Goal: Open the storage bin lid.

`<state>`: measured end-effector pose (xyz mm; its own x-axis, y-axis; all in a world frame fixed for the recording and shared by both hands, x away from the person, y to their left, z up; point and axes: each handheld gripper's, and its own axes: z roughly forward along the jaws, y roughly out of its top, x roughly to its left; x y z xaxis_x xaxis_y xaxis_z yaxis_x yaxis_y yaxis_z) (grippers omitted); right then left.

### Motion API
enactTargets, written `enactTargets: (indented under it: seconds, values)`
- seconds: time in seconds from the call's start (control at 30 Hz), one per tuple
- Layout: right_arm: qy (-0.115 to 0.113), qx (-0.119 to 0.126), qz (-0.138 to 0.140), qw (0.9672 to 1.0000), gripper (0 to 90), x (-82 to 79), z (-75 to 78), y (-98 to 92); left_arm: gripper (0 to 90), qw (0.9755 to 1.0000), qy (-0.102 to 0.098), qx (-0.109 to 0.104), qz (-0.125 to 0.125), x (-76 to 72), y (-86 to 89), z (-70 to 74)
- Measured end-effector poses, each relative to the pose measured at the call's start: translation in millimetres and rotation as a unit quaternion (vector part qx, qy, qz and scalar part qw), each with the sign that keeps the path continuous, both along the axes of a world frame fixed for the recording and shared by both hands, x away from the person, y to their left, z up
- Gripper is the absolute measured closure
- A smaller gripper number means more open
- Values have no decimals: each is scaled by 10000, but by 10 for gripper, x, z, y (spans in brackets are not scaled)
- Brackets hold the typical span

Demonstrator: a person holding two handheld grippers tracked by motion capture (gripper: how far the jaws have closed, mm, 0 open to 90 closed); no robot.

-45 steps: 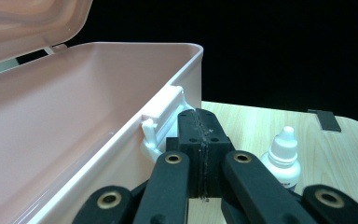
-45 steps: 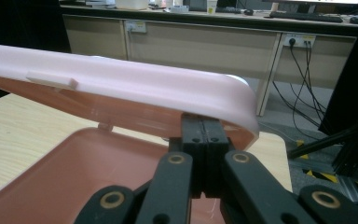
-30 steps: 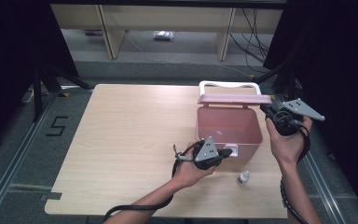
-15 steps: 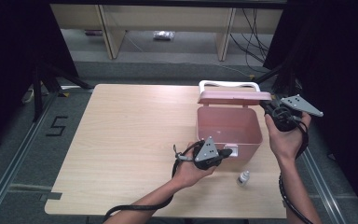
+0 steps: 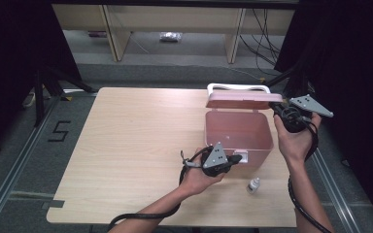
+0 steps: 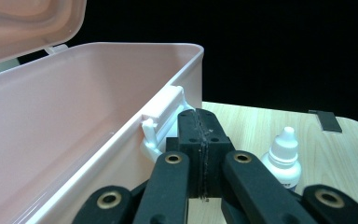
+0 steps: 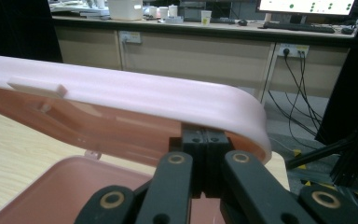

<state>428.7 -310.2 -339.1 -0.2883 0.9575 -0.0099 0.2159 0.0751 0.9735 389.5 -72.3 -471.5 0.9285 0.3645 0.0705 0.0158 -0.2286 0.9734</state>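
Pink box [image 5: 239, 133] sits on the right half of the worktop [image 5: 126, 145], lid [image 5: 243, 99] partly raised over the far wall, white handle on the lid's far side.

Left claw [image 5: 236, 158] at the box's near wall, jaws pressed together with nothing between them. In the left gripper view its tips [image 6: 200, 126] sit right beside the white latch [image 6: 161, 119] on the front wall; contact can't be confirmed.

Right claw [image 5: 275, 108] at the lid's right end, jaws together. In the right gripper view the tips [image 7: 204, 140] are tucked under the lid's rim [image 7: 168, 100], touching its underside, the box open below.

Small white dropper bottle [image 5: 254, 185] stands on the worktop near the box's front right corner, apart from it.
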Motion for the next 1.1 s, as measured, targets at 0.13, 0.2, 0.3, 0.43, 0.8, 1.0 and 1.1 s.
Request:
enactTargets:
  seconds: [0.13, 0.2, 0.3, 0.43, 0.8, 1.0, 1.1]
  values:
    - [-1, -16, 19, 10000, 900, 28, 9, 4, 895, 10000, 2, 3, 2, 0, -1, 1]
    - [-4, 8, -46, 10000, 900, 37, 16, 17, 895, 10000, 5, 5, -1, 1, -1, 2]
    - [-20, -13, -32, 10000, 900, 59, 24, 15, 895, 10000, 4, 3, 4, -1, -1, 1]
    - [-8, -33, -98, 9999, 900, 88, 27, 27, 895, 10000, 7, -3, 7, -2, -2, 1]
    - [-62, -57, -86, 9999, 900, 190, 46, 47, 895, 10000, 3, 7, 7, -3, -4, 4]
    - [-65, -44, -147, 9999, 900, 222, 58, 64, 895, 10000, -2, 10, 9, -2, -5, 4]
    - [-94, -88, -111, 9999, 900, 252, 58, 58, 895, 10000, -8, 18, 5, -2, -5, 6]
